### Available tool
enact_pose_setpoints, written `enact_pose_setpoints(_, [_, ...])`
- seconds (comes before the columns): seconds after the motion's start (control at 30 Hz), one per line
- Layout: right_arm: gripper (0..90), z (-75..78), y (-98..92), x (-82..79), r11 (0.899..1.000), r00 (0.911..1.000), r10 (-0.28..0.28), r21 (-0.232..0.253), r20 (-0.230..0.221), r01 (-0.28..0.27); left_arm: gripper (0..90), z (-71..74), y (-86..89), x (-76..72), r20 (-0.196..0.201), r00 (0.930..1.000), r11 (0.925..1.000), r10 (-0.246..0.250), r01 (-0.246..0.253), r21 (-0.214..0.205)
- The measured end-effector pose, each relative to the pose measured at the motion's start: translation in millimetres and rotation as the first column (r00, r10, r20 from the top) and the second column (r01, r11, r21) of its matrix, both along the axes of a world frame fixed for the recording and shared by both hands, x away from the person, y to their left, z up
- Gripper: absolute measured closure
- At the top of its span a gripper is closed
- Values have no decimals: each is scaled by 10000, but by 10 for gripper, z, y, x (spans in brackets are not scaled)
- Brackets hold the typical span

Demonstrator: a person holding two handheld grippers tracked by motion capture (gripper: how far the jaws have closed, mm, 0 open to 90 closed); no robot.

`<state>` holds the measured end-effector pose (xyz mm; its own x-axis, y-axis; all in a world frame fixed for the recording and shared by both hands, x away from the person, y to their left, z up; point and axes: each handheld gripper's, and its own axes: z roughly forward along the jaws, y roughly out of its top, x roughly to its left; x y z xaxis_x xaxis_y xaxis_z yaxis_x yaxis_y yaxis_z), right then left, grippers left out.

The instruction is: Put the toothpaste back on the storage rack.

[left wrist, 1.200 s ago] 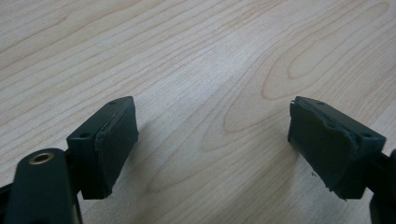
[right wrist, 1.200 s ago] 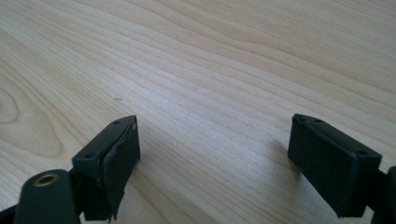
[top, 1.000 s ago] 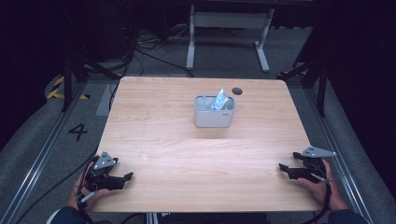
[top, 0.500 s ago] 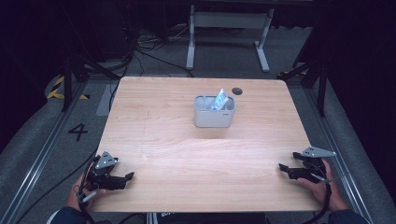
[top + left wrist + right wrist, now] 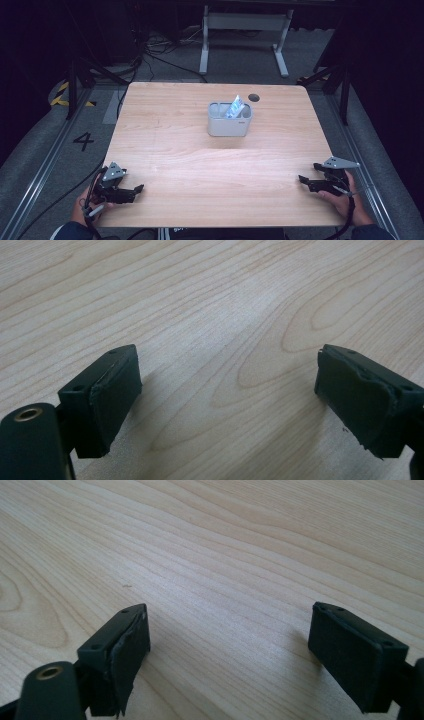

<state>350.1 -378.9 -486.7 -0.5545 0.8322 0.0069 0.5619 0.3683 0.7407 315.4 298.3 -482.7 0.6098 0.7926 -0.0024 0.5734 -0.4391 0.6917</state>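
My left gripper (image 5: 136, 189) rests at the table's near left corner, held by a hand, jaws pointing toward the middle. In the left gripper view it (image 5: 227, 387) stands open, with bare wood between the black pads (image 5: 117, 390). My right gripper (image 5: 303, 179) sits at the near right edge in the other hand. In the right gripper view it (image 5: 230, 642) is open too, nothing between its pads (image 5: 350, 652). A grey bin (image 5: 229, 126) stands upright toward the far middle of the table, with a blue-and-white packet (image 5: 234, 107) sticking out of it.
The wooden table (image 5: 200, 165) has a small dark round hole (image 5: 254, 97) near its far edge, just behind the bin. Cables and a grey metal frame (image 5: 245, 30) lie on the dark floor beyond. A floor marking "4" (image 5: 83, 141) is to the left.
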Motion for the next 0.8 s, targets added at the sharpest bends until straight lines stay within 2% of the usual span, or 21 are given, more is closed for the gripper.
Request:
enact_pose_setpoints(0.2, [172, 0, 0, 0, 10000, 10000, 4, 1, -1, -4, 104, 0, -16, 9, -27, 10000, 10000, 51, -51, 63])
enact_pose_setpoints(0.27, [171, 0, -1, 1, 10000, 10000, 13, -3, -1, -13, 70, -3, -47, 17, -158, 9999, 9999, 53, -52, 123])
enact_pose_setpoints(0.33, [172, 0, 0, 0, 10000, 10000, 11, 0, -4, -11, 26, -2, -60, 31, -257, 9996, 9996, -154, 160, 245])
enact_pose_setpoints(0.4, [171, 0, -1, 0, 10000, 10000, 11, -1, -4, -11, 2, -9, -72, 30, -335, 9993, 9997, -150, 157, 192])
enact_pose_setpoints(0.8, [171, 0, -1, 0, 10000, 10000, 12, -3, -2, -12, 2, -9, -73, 30, -338, 9993, 9997, -150, 156, 188])
